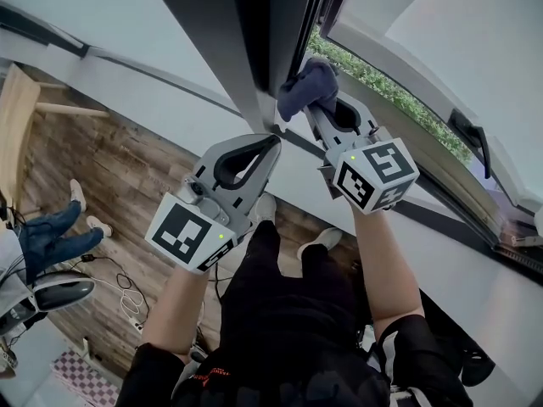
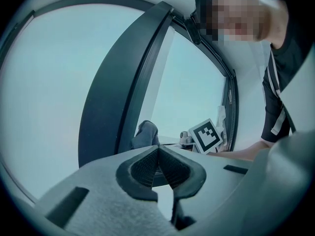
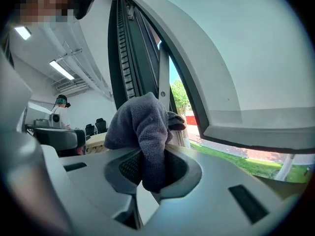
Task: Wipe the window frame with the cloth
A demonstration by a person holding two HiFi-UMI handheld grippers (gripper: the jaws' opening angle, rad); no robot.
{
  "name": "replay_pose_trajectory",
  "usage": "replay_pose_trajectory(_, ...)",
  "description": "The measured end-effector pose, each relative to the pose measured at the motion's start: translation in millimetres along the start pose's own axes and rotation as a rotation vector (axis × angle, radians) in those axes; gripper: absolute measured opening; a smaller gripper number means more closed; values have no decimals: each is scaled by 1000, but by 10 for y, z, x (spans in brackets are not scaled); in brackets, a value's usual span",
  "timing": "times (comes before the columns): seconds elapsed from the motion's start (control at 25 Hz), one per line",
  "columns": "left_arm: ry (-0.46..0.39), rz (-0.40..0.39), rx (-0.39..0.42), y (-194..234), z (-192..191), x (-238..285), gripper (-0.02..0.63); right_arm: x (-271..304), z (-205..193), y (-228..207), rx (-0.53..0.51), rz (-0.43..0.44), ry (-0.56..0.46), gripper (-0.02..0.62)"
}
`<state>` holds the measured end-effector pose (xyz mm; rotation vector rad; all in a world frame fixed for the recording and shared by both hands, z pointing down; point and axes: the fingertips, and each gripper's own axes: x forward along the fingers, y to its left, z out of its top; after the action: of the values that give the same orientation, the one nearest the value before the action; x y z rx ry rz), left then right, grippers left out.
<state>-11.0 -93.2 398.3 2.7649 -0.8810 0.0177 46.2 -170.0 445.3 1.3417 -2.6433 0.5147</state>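
A bunched grey-blue cloth (image 1: pixel 307 87) is pressed against the dark window frame (image 1: pixel 263 32) where the open sash meets it. My right gripper (image 1: pixel 316 108) is shut on the cloth (image 3: pixel 142 127), which bulges out over the jaws beside the frame's grooved dark channel (image 3: pixel 129 58). Just left of and below the cloth, my left gripper (image 1: pixel 273 138) points at the frame with its jaws closed together and nothing between them. In the left gripper view the curved dark frame (image 2: pixel 118 92) rises ahead, with the cloth (image 2: pixel 145 134) and the right gripper's marker cube (image 2: pixel 205 135) beyond.
The window sash (image 1: pixel 441 83) stands open to the right with a black handle (image 1: pixel 469 134); green hedge (image 1: pixel 373 79) shows outside. White wall panels lie left of the frame. Below are a wooden floor (image 1: pixel 110 193), cables and a person's blue sleeve (image 1: pixel 51 236).
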Motion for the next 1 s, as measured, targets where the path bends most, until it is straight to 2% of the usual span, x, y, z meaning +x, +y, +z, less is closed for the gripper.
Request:
replay_pose_trajectory(0.52,25,-6,-34,74,-211,2,18,107,-194,48,-68,-35,48,51)
replay_pose_trajectory(0.68,17,-10,-36,41,-226,19,18,88,-258,66,-60,-37,69,51)
replay_pose_trajectory(1.0,-14,-11,-12,-13,-20,4,18,-76,40,59,-76,-50,32,51)
